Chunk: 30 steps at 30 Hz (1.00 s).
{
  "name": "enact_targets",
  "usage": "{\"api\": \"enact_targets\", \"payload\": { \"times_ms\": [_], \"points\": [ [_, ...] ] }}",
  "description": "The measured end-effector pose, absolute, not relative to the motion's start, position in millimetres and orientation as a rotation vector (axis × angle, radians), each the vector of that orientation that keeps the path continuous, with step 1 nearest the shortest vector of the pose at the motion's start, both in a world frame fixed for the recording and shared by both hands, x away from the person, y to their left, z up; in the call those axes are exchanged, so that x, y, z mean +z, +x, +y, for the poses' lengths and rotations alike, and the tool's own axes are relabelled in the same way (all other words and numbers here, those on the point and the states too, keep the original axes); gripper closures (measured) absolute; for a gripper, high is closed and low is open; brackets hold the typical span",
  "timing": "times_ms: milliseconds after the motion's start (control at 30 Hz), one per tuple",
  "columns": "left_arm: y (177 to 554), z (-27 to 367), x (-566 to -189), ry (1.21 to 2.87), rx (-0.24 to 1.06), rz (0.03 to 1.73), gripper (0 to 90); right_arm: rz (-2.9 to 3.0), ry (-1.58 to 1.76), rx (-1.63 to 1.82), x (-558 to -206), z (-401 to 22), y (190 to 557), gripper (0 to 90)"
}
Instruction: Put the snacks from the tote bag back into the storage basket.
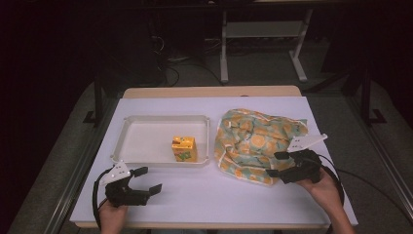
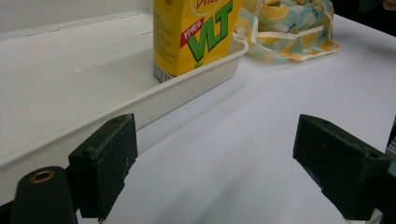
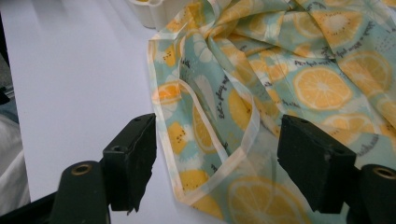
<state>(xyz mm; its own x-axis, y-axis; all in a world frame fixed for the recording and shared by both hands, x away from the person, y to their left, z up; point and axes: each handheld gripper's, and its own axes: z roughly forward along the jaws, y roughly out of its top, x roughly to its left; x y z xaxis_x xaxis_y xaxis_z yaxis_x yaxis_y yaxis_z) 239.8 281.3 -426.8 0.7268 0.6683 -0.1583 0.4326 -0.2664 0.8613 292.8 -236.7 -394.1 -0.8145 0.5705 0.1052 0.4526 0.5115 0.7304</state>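
Observation:
A crumpled bag printed with orange slices on pale green [image 1: 255, 141] [image 3: 289, 79] lies on the white table to the right of a white tray [image 1: 146, 122] [image 2: 70, 84]. A yellow drink carton [image 1: 184, 148] [image 2: 194, 32] stands upright in the tray's near right corner. My right gripper [image 1: 276, 165] [image 3: 217, 158] is open at the bag's near edge, its jaws standing either side of the bag's hem and a thin handle loop [image 3: 247, 135] without pressing on them. My left gripper [image 1: 146, 179] [image 2: 215, 172] rests open on the table in front of the tray, nothing between its jaws.
The white table top [image 1: 214, 195] ends at a wooden strip [image 1: 209, 91] at the back. Dark floor, cables and a white desk frame [image 1: 263, 39] lie beyond. Bare table stretches between the two grippers.

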Motion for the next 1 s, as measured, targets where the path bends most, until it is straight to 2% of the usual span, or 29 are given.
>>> {"api": "enact_targets", "payload": {
  "times_ms": [1000],
  "points": [
    [242.2, 278.6, -427.4, 1.910, 0.279, 0.847, 13.4, 2.490, 0.999, 1.254, -419.5, -257.5, 251.4, 25.9]
  ]
}}
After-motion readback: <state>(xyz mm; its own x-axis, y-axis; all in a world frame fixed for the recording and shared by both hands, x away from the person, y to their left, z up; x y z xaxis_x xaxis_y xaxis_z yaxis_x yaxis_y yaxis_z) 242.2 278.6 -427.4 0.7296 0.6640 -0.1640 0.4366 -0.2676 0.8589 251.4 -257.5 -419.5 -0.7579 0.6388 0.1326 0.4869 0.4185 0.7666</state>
